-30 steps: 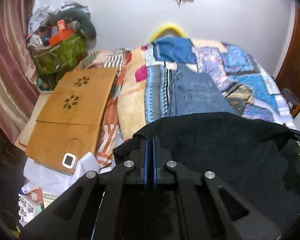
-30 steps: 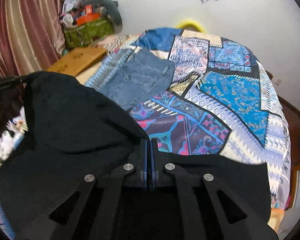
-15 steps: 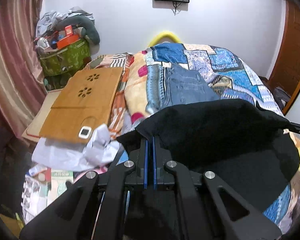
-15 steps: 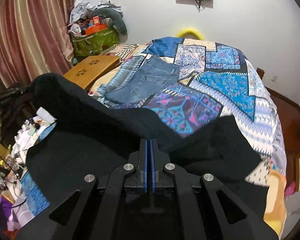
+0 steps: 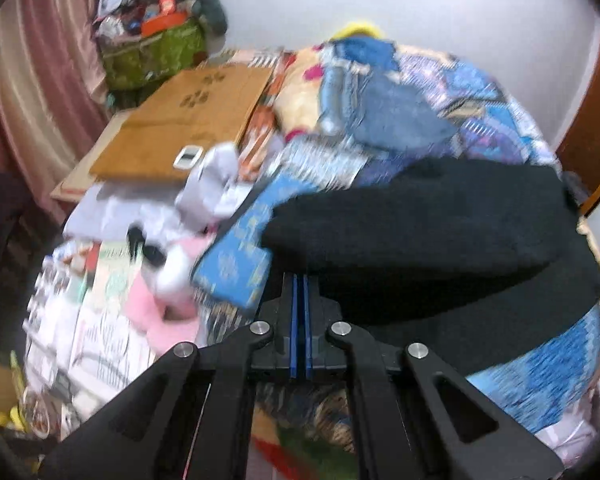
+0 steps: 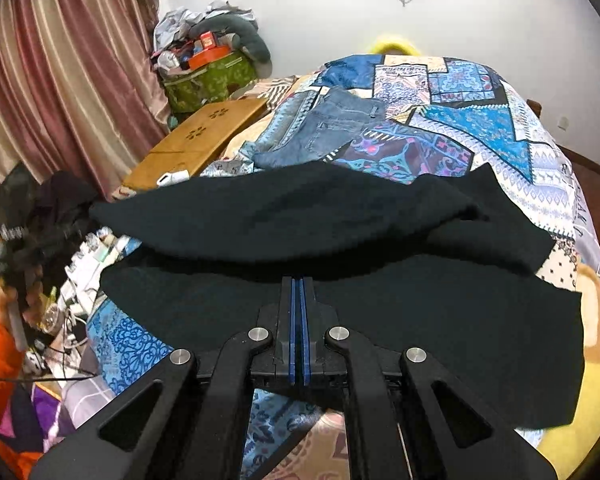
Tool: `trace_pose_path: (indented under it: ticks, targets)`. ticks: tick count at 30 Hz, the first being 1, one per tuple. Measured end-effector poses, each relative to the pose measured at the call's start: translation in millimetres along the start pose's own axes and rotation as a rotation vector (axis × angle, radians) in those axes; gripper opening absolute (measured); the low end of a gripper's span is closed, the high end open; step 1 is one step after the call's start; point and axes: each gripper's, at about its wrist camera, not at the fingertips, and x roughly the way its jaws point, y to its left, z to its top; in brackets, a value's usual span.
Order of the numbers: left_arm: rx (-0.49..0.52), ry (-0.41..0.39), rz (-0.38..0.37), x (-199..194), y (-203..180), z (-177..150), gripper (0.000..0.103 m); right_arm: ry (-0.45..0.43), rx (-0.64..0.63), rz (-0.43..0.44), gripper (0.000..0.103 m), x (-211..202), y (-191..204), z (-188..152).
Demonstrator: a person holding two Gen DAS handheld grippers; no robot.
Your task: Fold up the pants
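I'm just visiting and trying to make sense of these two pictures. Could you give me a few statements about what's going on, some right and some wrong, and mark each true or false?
1. Both grippers are shut on the black pants. True: the left gripper and the right gripper each pinch the cloth.
2. The black pants lie on a bare wooden floor. False: they lie on a patchwork bedspread.
3. Blue jeans lie farther up the bed, beyond the black pants. True.
4. The curtain is bright green. False: it is striped pink and cream.
5. The wooden board lies on top of the black pants. False: it sits beside the bed, apart from them.
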Motion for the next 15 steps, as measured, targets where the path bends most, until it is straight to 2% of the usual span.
trace_pose_path:
  ticks: [3,7,8,10,12,13,14,15]
  targets:
    - [-0.029,0.046,-0.003,5.2,10.3,-12.8,0.002,-0.004,0.036,-0.001,0.002,-5.1,-9.6,0.1]
    - [-0.03,-0.007,0.018,-11.4,16.7,-4.3,0.004,-0.021,0.071,-0.035,0.002,-10.3,-21.2,3.0]
    - [-0.025,-0.017,0.019,-13.8,16.0,-0.3,0.007,-0.03,0.085,-0.053,0.002,-12.4,-27.4,5.4]
    - [-0.016,-0.038,0.007,-18.6,12.1,13.2,0.014,-0.039,0.107,-0.074,0.003,-14.1,-37.0,9.3]
    - [-0.005,-0.057,-0.008,-20.3,4.3,28.3,0.032,-0.046,0.138,-0.096,0.007,-15.2,-51.0,15.9]
    - [0.0,-0.068,-0.017,-20.5,1.0,34.1,0.037,-0.051,0.15,-0.108,0.01,-16.1,-55.5,18.1]
    - [0.006,-0.078,-0.026,-20.3,-3.0,40.3,0.049,-0.055,0.163,-0.119,0.019,-16.7,-62.0,21.8]
    - [0.016,-0.089,-0.036,-19.6,-8.1,47.2,0.055,-0.06,0.173,-0.129,0.035,-17.8,-67.0,23.3]
